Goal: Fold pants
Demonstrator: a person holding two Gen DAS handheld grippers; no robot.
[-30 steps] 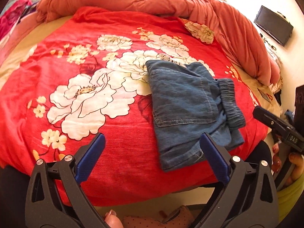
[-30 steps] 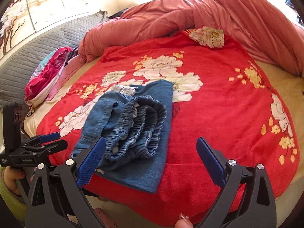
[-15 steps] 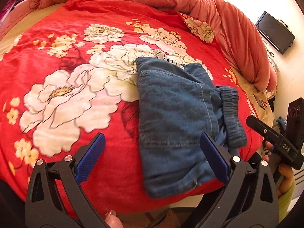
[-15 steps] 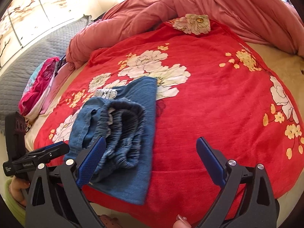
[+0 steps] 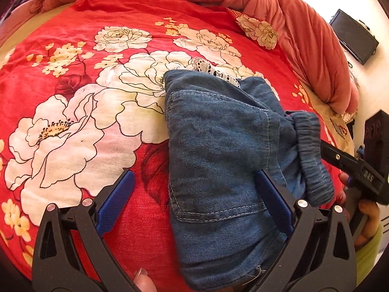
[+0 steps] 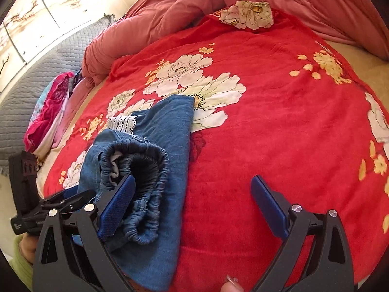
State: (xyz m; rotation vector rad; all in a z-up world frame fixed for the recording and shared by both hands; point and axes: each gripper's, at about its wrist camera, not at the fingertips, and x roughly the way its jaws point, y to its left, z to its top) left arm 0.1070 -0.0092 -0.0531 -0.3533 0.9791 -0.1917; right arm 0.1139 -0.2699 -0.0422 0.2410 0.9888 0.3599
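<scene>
Both views are being filled more and more by the bed, since the two grippers are being brought lower and closer than a second ago; the pants, small and mid-frame back then, are now being seen large and near the bottom edge.

The red floral blanket (image 5: 102, 112) is being used as the work surface, with a pink quilt (image 6: 170, 24) bunched along its far side. The pants (image 5: 218, 160) are lying in a folded bundle at the near edge of the blanket, the elastic waistband (image 6: 143, 194) puffing open on top and a strip of white lace trim (image 6: 122, 123) peeking out at the far end.

The left gripper (image 5: 193, 204) is being held wide open, its right finger over the denim and its left finger over bare blanket. The right gripper (image 6: 192, 203) is likewise being held wide open, its left finger just at the waistband, nothing being clamped.

Folding is judged to be well along, and an approach for a further grasp seems to be under way. The next move is likely calling for the near edge or waistband to be pinched cleanly through all layers, so the bundle is not being pulled apart when lifted.
</scene>
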